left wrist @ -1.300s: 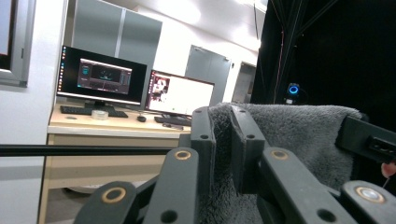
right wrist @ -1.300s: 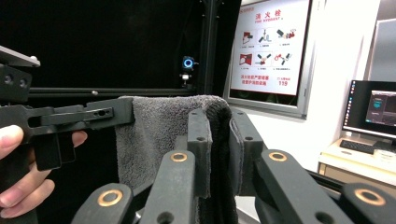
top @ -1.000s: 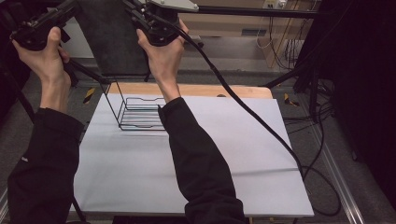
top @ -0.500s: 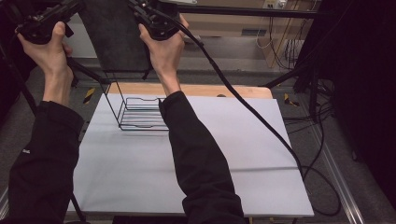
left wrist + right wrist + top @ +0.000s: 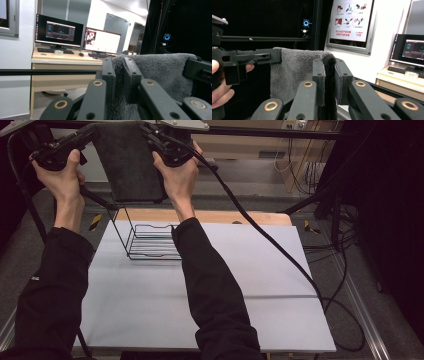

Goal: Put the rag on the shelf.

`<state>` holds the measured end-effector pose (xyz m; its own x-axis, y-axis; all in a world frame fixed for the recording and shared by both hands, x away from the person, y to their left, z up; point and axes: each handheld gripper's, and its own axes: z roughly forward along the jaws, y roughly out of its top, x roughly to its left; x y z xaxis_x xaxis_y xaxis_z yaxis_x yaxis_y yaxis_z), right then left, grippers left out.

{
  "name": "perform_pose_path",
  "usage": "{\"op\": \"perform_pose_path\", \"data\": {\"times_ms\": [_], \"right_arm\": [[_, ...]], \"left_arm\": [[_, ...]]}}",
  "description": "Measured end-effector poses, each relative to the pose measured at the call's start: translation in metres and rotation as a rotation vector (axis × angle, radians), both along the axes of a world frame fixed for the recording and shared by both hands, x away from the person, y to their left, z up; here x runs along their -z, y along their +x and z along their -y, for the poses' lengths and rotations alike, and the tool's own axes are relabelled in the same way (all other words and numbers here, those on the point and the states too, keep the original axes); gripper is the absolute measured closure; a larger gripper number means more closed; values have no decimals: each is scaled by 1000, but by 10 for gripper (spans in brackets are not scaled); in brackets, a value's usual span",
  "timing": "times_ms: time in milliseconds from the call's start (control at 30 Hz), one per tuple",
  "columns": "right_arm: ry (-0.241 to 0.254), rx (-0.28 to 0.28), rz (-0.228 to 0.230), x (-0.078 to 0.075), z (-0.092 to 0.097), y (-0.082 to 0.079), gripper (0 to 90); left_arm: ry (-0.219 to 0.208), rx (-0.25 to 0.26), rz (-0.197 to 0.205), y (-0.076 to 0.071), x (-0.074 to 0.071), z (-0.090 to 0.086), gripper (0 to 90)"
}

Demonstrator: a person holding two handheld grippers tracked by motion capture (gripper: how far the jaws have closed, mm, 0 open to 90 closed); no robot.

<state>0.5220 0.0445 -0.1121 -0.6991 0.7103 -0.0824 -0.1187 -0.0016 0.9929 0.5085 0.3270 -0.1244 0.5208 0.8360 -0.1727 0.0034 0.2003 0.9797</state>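
Both claws (left (image 5: pixel 118 72), right (image 5: pixel 329 75)) clamp the grey towel's (image 5: pixel 129 165) top corners.

Both hands lower in the high view than a second ago. Left tongs (image 5: pixel 92 129) have dropped a bit from the top edge and drifted slightly right; more of the left hand (image 5: pixel 62 177) and forearm now shows. Right tongs (image 5: pixel 147 130) and right hand (image 5: pixel 177 172) also down a little, shifted slightly left. Dark grey towel (image 5: pixel 130 165) hung between them has come down with them, its bottom edge now nearer the black wire rack (image 5: pixel 150 242) on the worktop (image 5: pixel 250 285).
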Motion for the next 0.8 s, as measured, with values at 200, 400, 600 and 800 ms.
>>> {"op": "perform_pose_path", "data": {"times_ms": [200, 400, 600, 800], "right_arm": [[-10, 3, -20, 10, 1, 3, 813], [-7, -1, -45, 20, 4, 2, 813], [-25, -6, -53, 30, 5, -3, 813], [-18, -16, -84, 44, 8, -5, 813]], "left_arm": [[30, -4, -19, 2, 8, 2, 809], [39, 3, -27, -2, 15, 3, 810], [65, 10, -35, -9, 27, 2, 809], [88, 21, -53, -14, 39, 3, 809]]}}
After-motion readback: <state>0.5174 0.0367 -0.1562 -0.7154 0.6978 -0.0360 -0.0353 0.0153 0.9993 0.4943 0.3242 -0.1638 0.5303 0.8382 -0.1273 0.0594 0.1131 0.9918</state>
